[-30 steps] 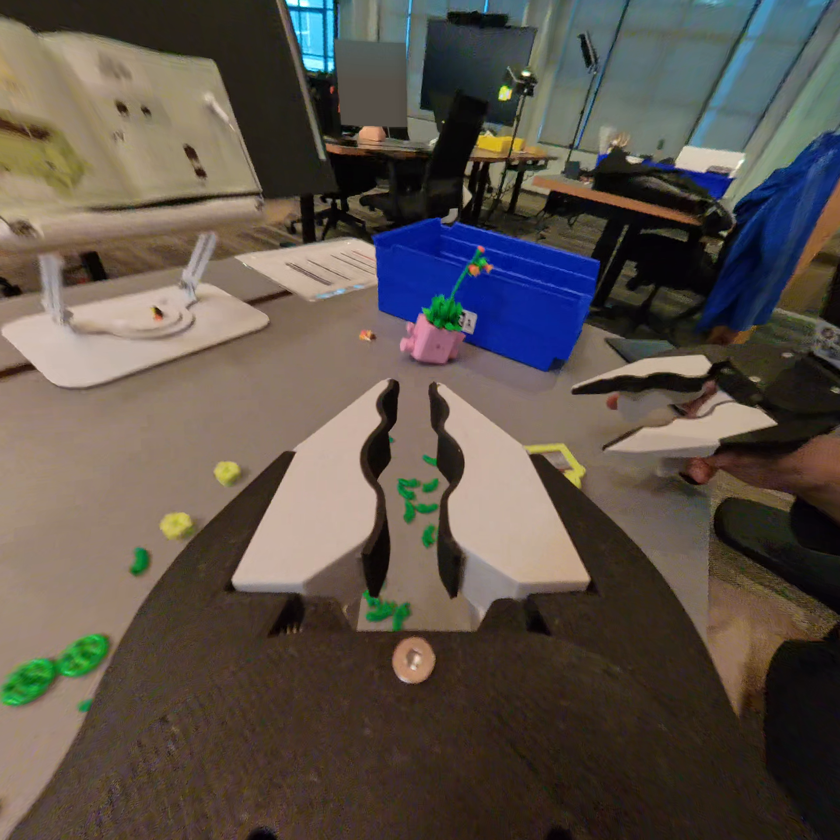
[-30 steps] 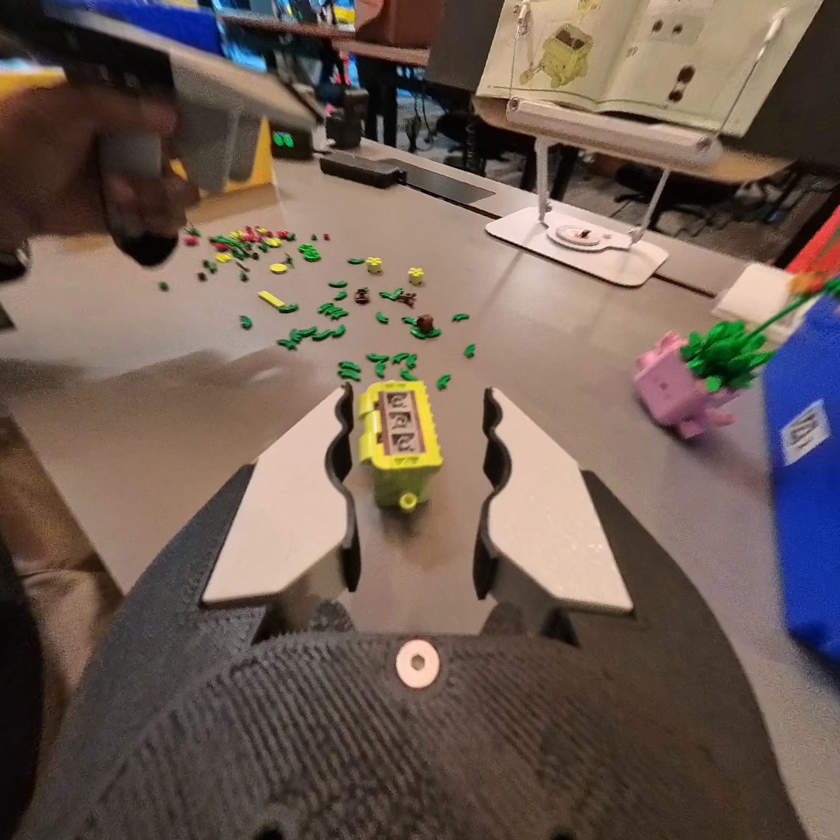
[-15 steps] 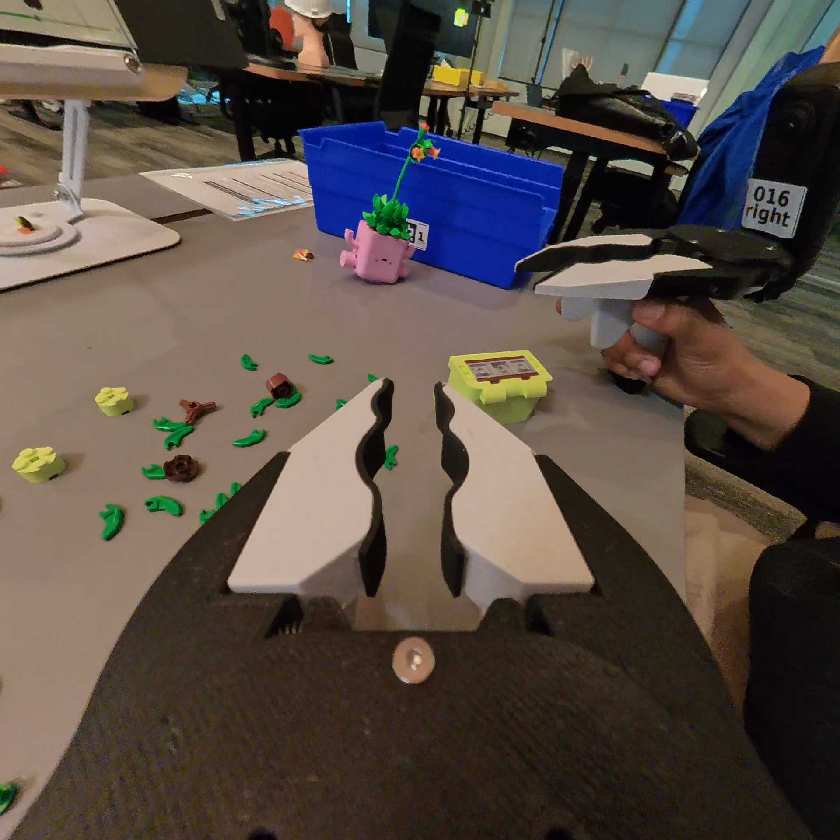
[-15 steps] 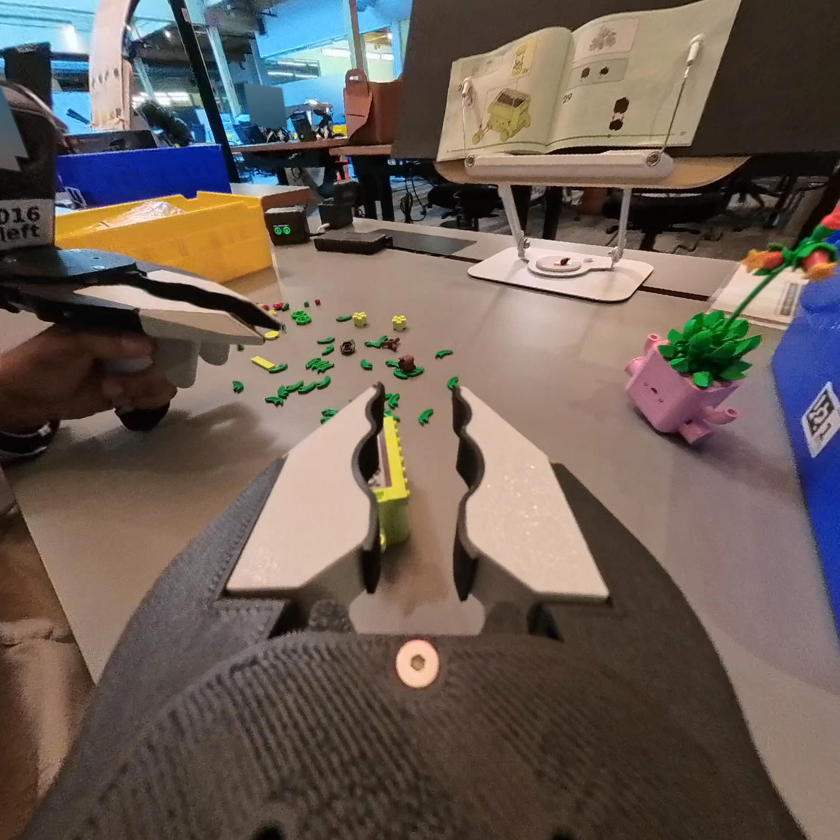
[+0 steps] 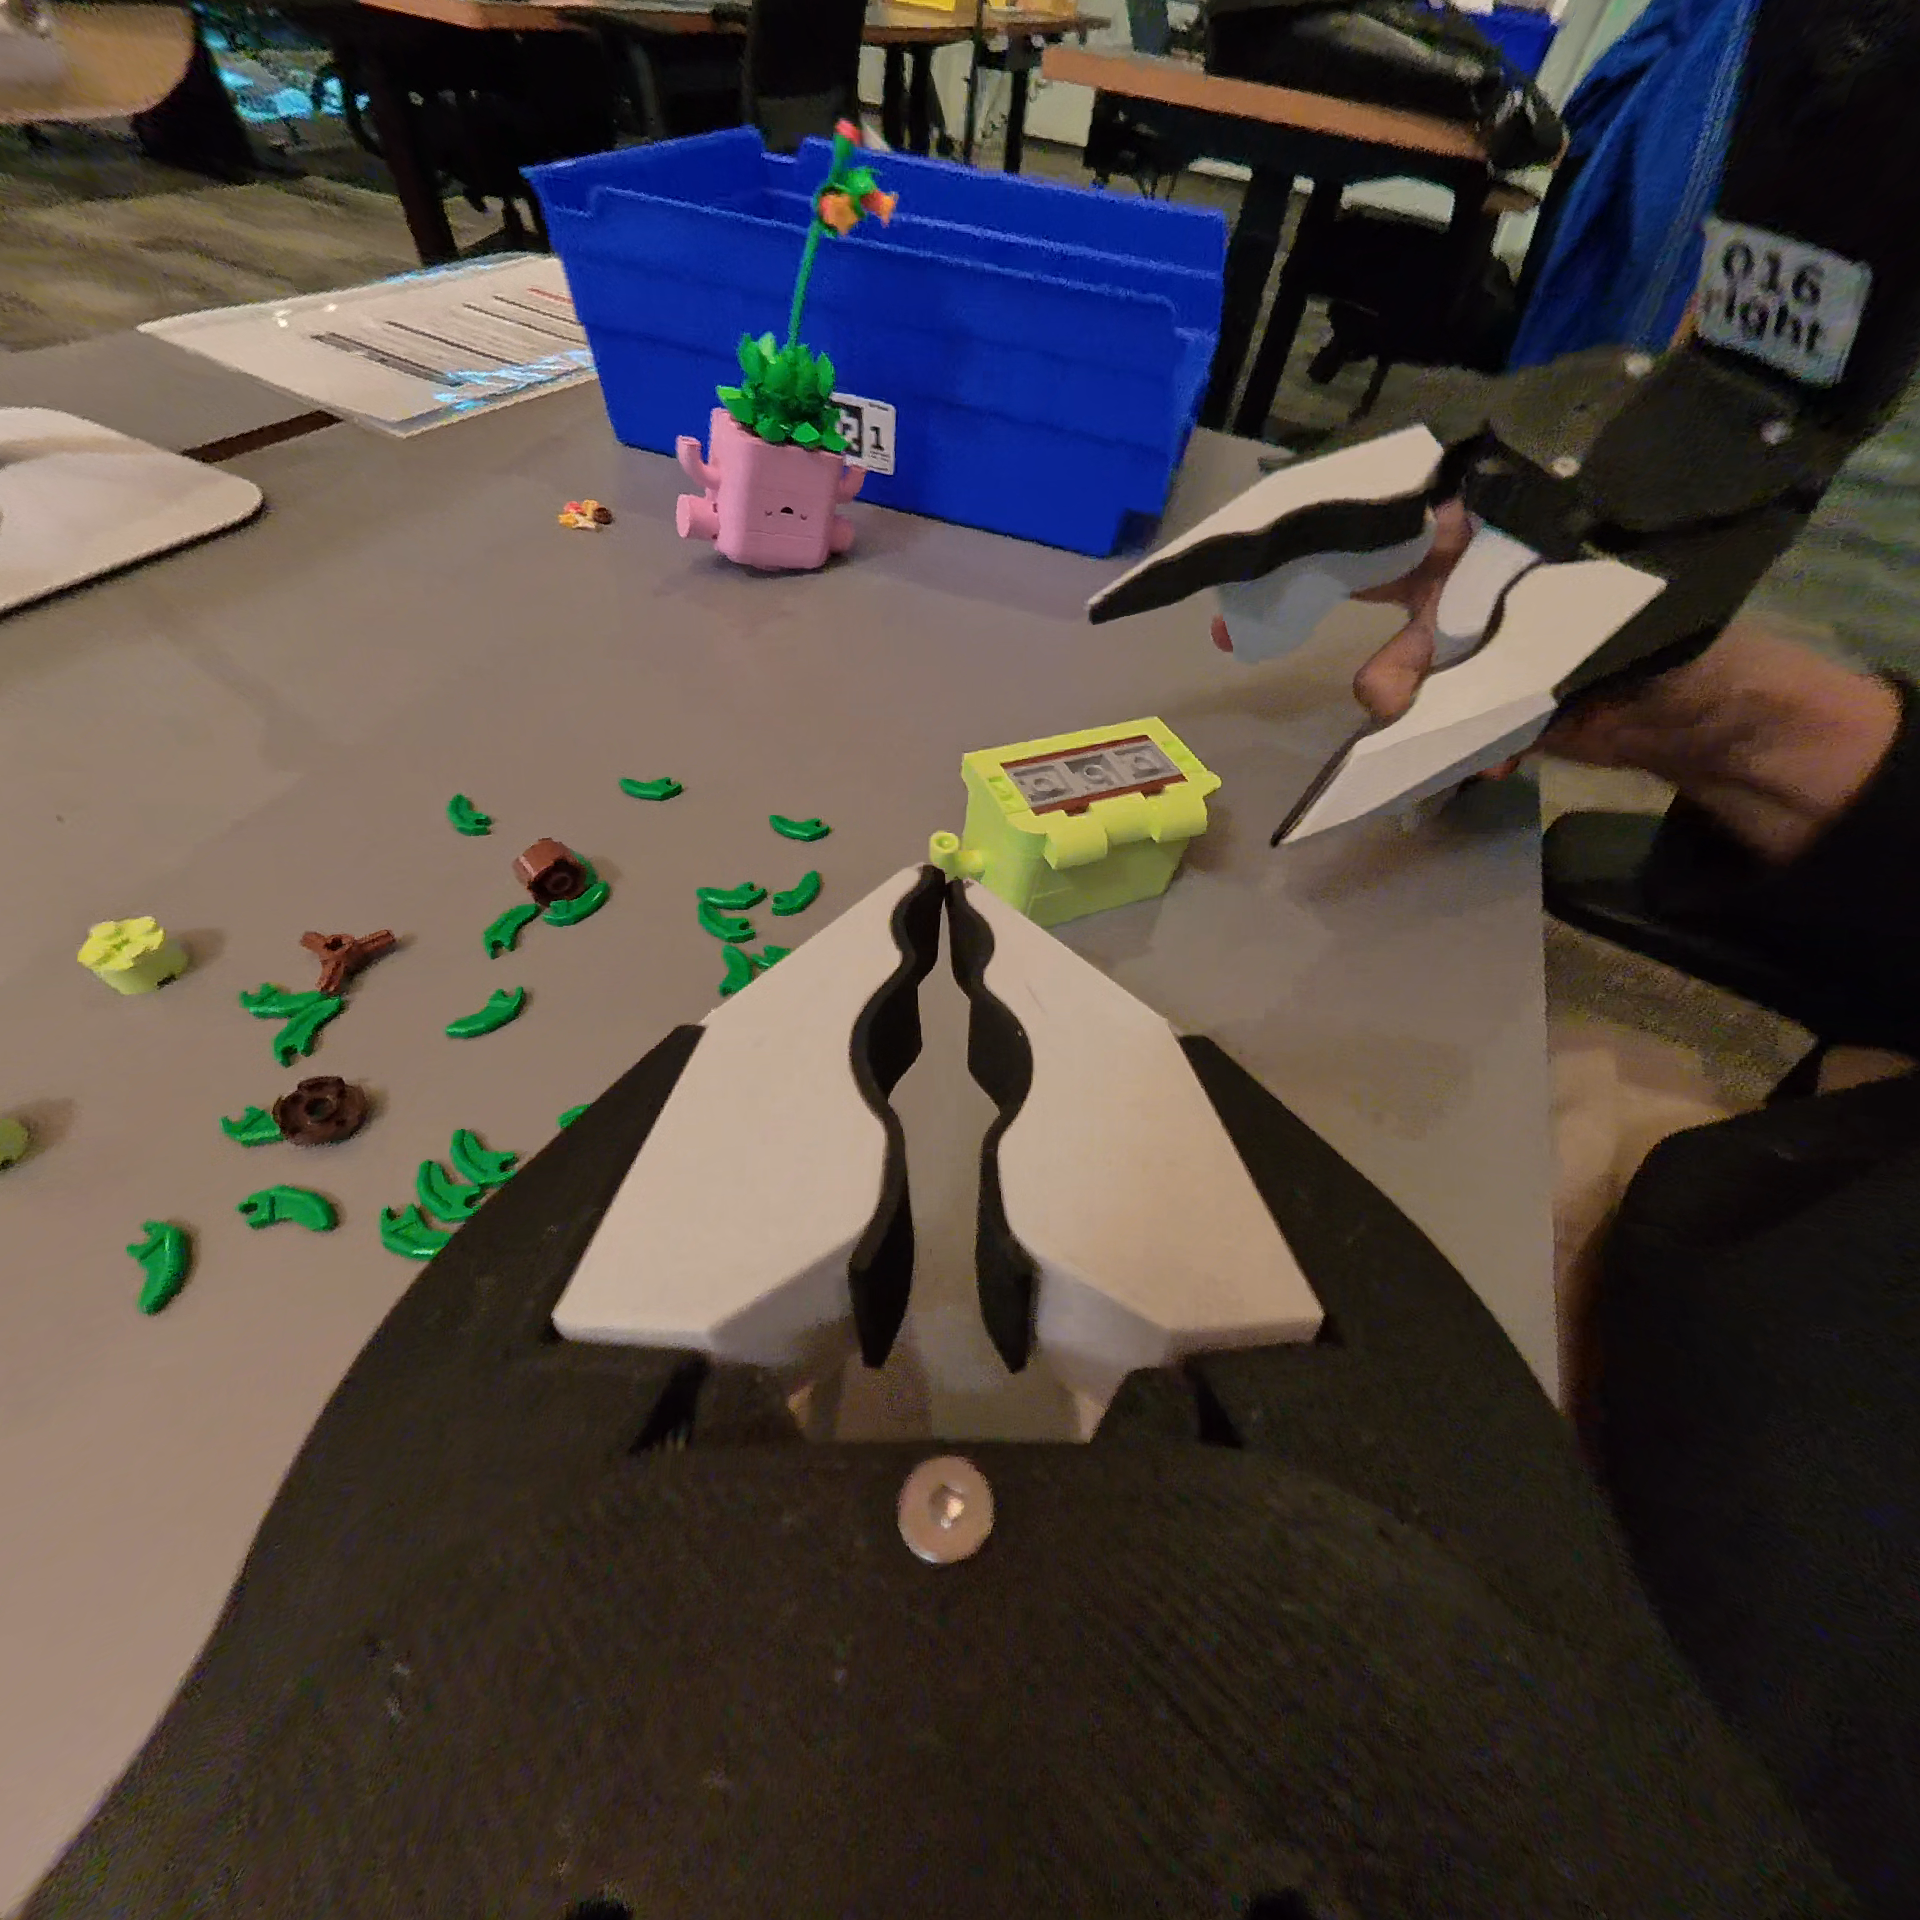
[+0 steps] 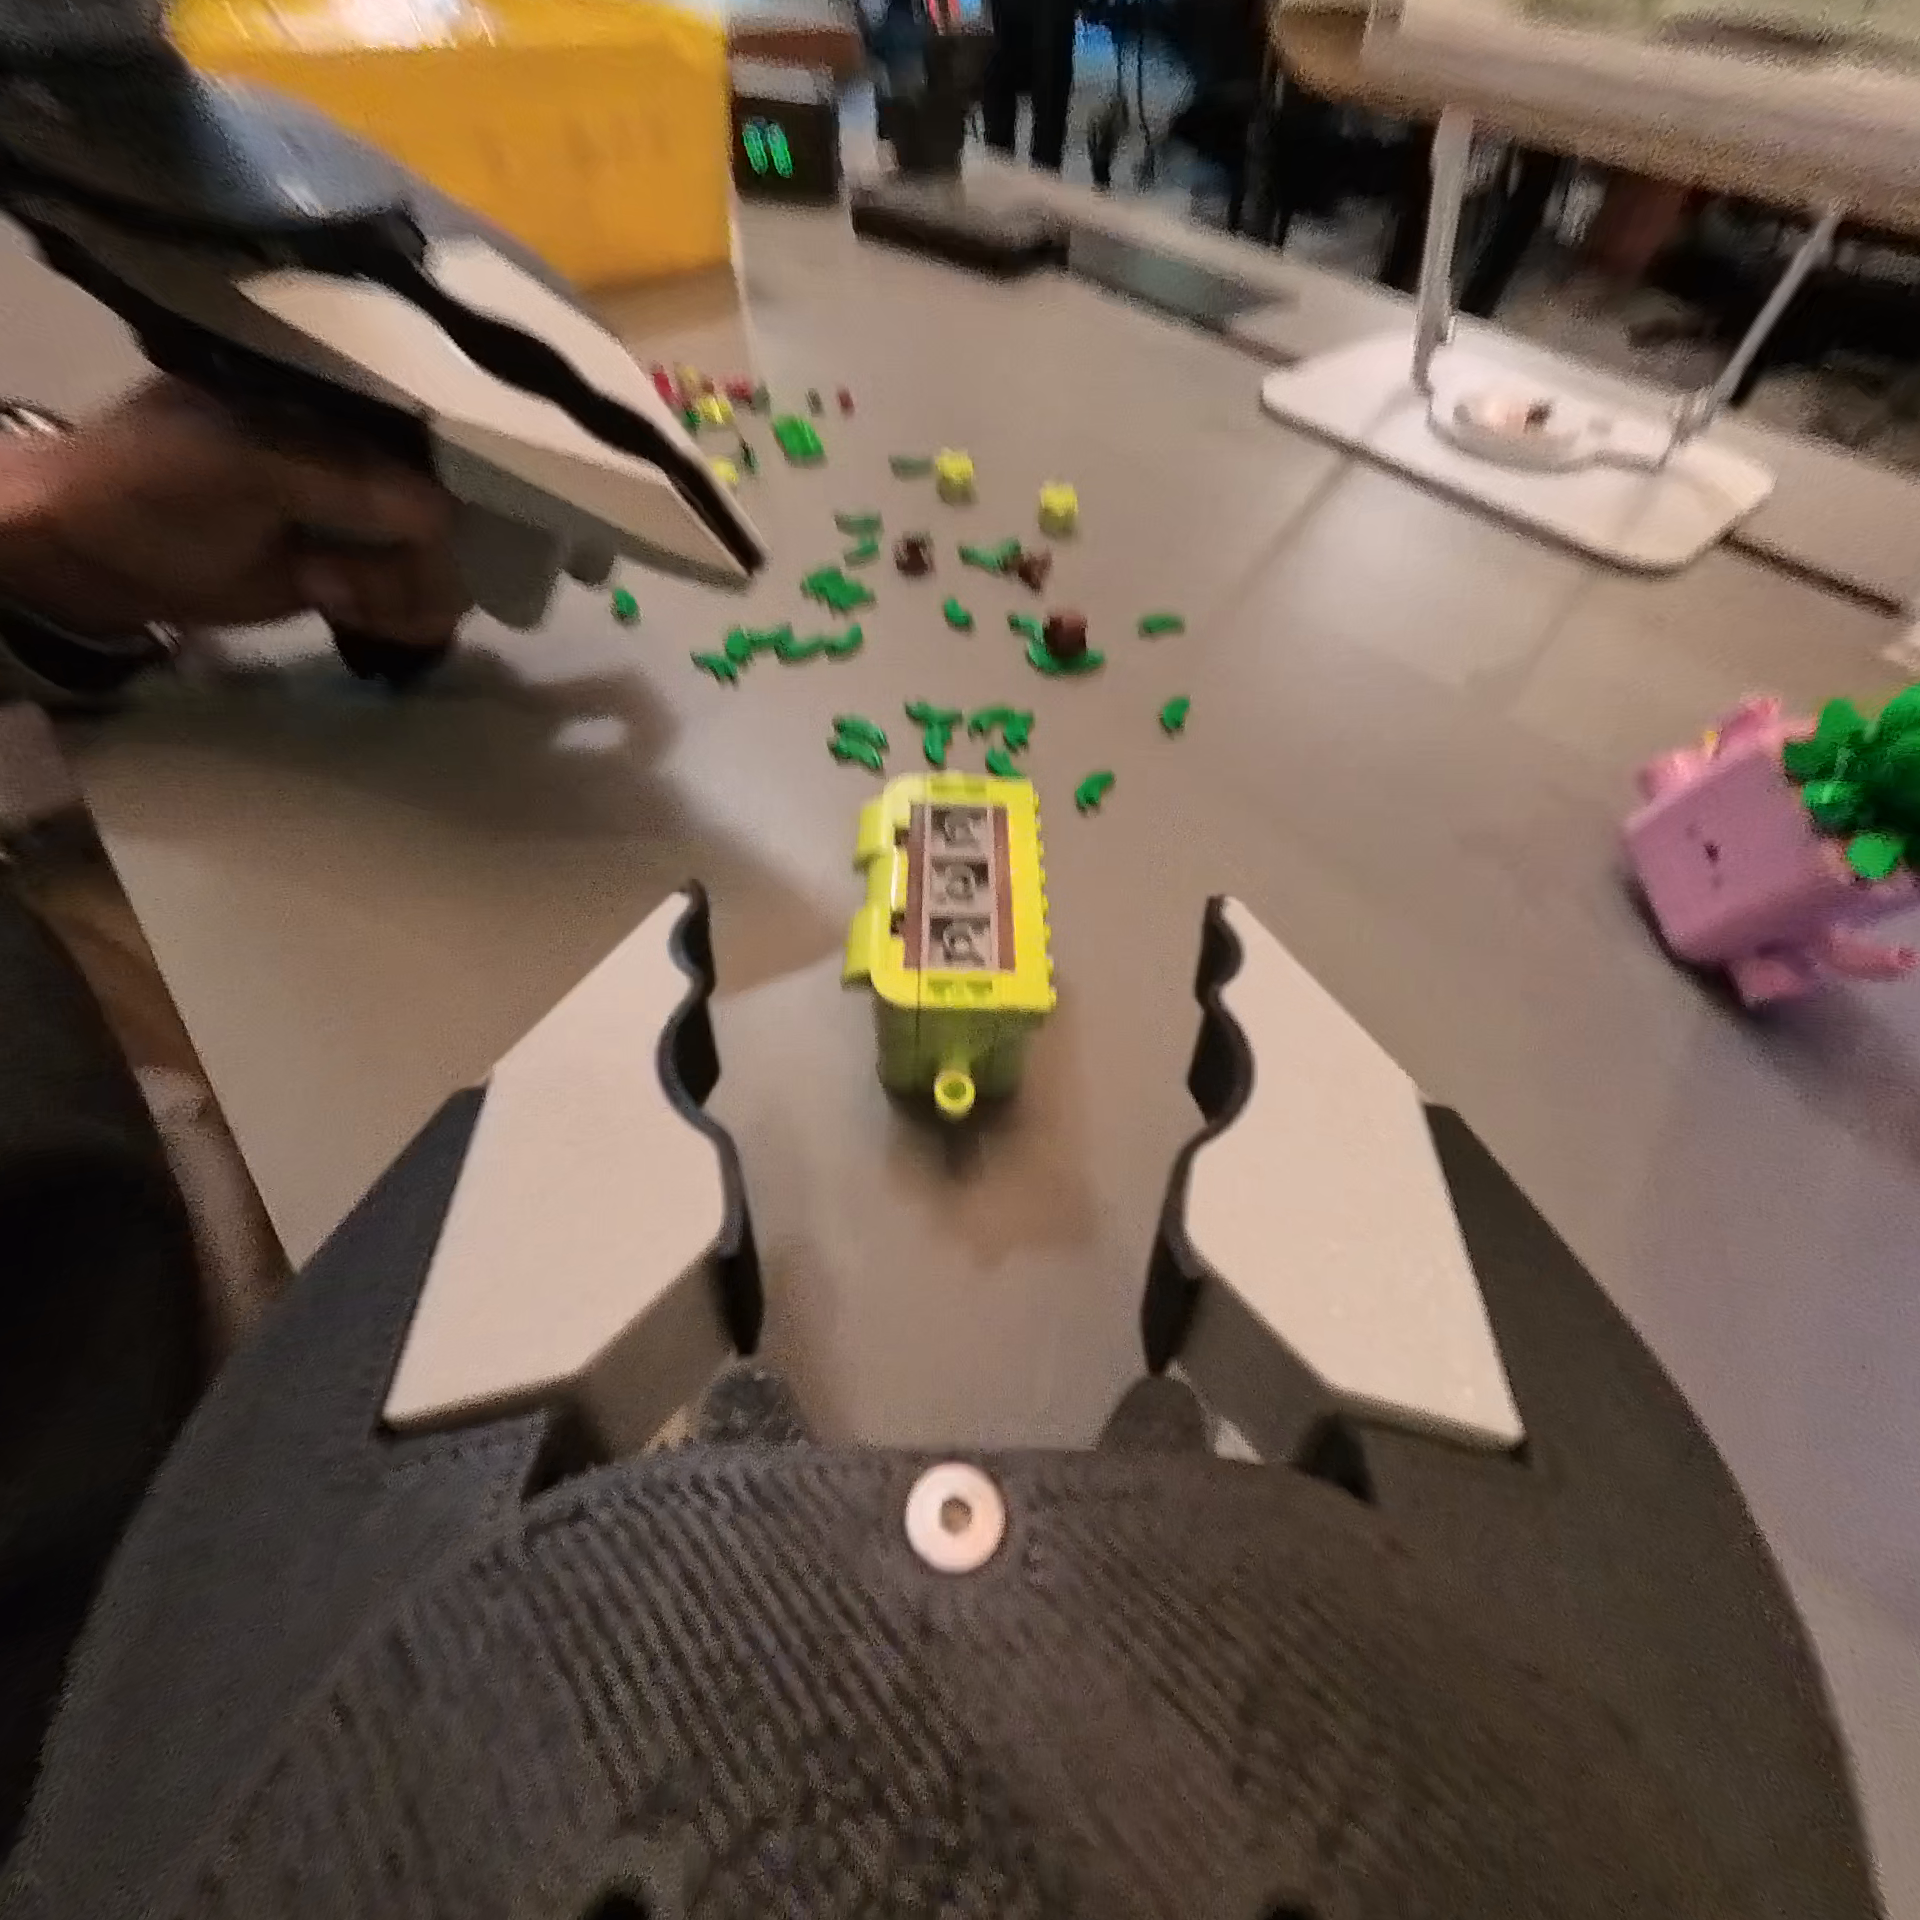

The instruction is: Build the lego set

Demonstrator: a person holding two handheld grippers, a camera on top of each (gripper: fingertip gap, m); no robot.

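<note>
Right tongs [image 6: 951, 925] spread wide, empty, lined up on lime pot [image 6: 956, 914] on the worktop [image 5: 416, 665]. Left tongs [image 5: 943, 883] pressed together, holding nothing. Best to straddle the pot's long sides squarely, clear of the side peg [image 6: 951, 1088], before closing.

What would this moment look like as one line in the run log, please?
left gripper: shut, empty | right gripper: open, empty | lime pot: on table

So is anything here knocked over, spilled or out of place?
Nothing looks damaged. The small green leaf pieces lie scattered loose across the grey table, as do a few brown bits, which looks like unsorted parts, not a spill. The lime box and pink flowerpot both stand upright.
</note>
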